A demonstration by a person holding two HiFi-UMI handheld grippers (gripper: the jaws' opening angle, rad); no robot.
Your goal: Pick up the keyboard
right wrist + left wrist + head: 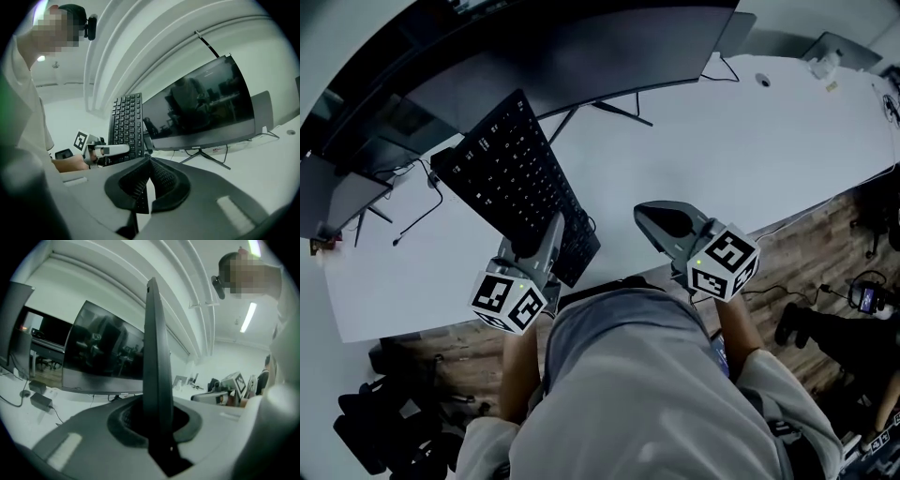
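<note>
- Your left gripper (542, 242) has its fingers (551, 246) pinched on the near end of the black keyboard (511, 183).
- In the left gripper view the keyboard stands edge-on between those fingers, a thin dark slab rising straight up the middle of the frame.
- The keyboard runs away from you and to the left, ending in front of the wide curved monitor (581, 56).
- From the right gripper view the keyboard's key face is turned toward that camera. It rises steeply, with your left gripper clamped at its lower end, so it is tilted up off the bench (741, 159).
- Your right gripper (645, 214) is over the white bench to the right of the keyboard, near it but not touching it.
- Its fingers are pressed together at the tips with nothing between them.
- The monitor's thin stand legs (619, 111) rest on the bench behind the keyboard, and a cable (417, 220) trails across the bench at the left.
- The marker cubes (508, 300) sit at the near ends of both grippers, just above your forearms at the bench edge.
</note>
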